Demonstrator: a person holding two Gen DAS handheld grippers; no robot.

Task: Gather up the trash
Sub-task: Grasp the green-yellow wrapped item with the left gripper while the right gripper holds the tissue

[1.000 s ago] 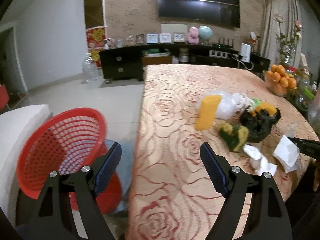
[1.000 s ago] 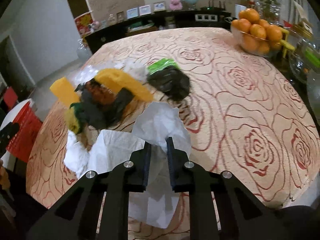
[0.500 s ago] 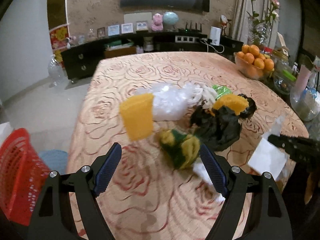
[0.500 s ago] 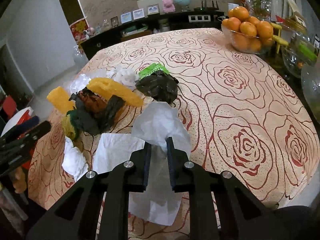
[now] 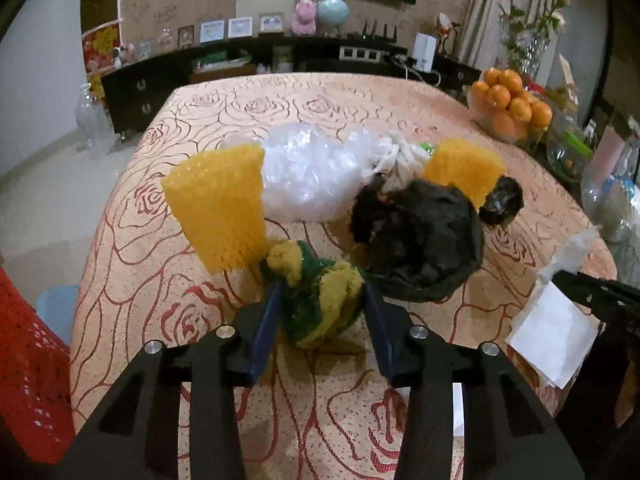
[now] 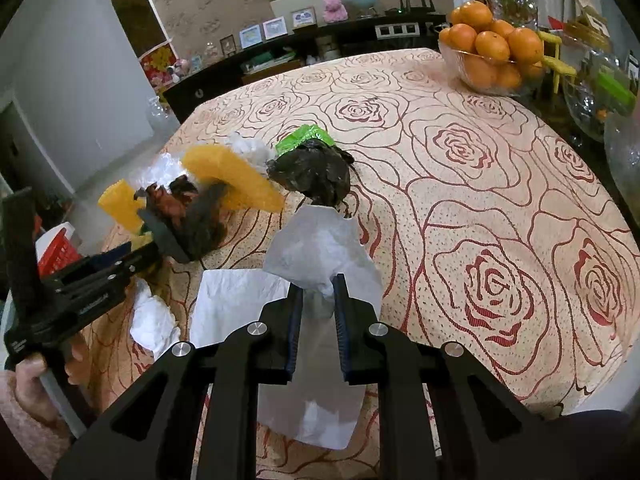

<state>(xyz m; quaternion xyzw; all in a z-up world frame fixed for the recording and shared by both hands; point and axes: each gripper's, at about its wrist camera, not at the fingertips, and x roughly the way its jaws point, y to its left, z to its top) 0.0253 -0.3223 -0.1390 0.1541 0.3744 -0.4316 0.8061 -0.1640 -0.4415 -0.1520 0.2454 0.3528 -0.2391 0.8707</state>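
We see our left tool (image 5: pixel 320 304), jaws just closing, clamp the crumpled yellow-and-green sponge (image 5: pixel 316 292) on the rose-patterned tabletop (image 5: pixel 240 96), beside the black plastic bag (image 5: pixel 420 244). Our right tool (image 6: pixel 316 300) grips the white paper tissue (image 6: pixel 320 248), pinched tight.

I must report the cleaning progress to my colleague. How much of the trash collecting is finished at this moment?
Nothing shows as binned yet: only an edge of the red mesh basket shows. In hand: the left claw has just been closing around the crumpled green-and-yellow wad; the right claw is shut on the white paper napkin. Left on the rose-patterned table: yellow foam nets, clear plastic bag, black bags.
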